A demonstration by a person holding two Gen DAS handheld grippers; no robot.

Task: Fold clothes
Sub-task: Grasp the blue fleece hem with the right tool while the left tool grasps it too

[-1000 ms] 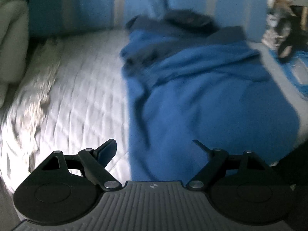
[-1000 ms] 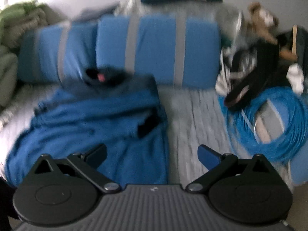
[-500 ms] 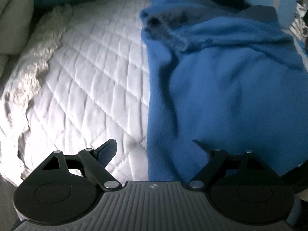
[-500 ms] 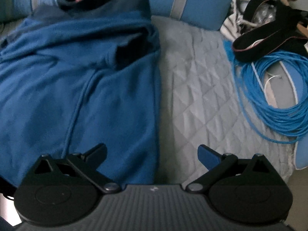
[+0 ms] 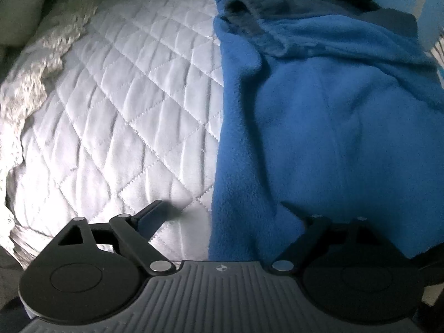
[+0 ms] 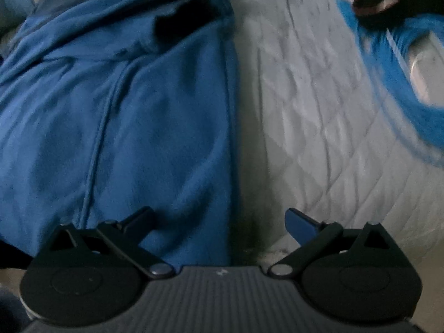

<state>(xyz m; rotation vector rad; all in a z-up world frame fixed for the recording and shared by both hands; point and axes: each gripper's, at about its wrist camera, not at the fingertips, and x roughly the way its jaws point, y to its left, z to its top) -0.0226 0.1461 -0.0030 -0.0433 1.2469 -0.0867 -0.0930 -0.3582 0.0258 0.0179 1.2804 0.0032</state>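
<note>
Both tongs have dropped closer to the bed (image 5: 116,116), where the left tongs (image 5: 222,208) gape wide over the blue fleece garment's (image 5: 333,127) left edge and the right tongs (image 6: 219,216) gape over its right edge, beside a blurred blue cable coil (image 6: 388,83).

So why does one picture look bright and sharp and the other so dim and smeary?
Left wrist view: strong light washes out the white quilt, stitching crisp, edges bent by the fisheye. Right wrist view: much darker, the blue garment looks dull, and the coiled blue cable at top right is smeared by motion.
</note>
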